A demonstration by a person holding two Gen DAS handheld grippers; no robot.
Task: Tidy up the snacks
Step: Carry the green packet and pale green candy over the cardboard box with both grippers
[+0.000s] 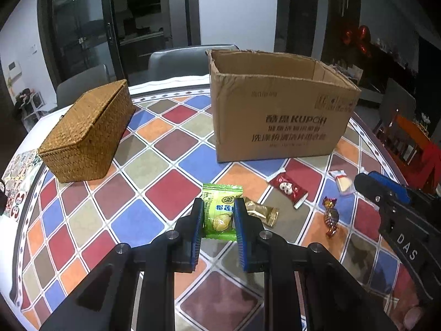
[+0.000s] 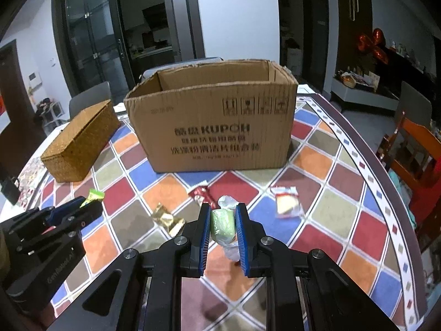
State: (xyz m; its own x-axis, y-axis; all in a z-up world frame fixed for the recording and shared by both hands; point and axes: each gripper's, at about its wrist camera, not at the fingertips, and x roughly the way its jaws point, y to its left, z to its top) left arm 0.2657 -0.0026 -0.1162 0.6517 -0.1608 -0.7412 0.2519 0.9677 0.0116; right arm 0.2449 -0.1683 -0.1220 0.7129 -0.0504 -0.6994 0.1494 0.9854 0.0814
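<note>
The left hand-held gripper (image 1: 219, 215) is clamped on a green durian snack packet (image 1: 220, 211), held above the colourful tiled counter (image 1: 165, 165). The right hand-held gripper (image 2: 222, 220) is clamped on a pale green wrapped candy (image 2: 223, 224), before the open brown cardboard box (image 2: 215, 127).

Both wrist views toward cardboard box (image 1: 278, 104)

Green snack packet (image 1: 220, 211) between left gripper (image 1: 219, 207) fingers (image 1: 198, 215), above tiled table (image 1: 154, 171).
</note>
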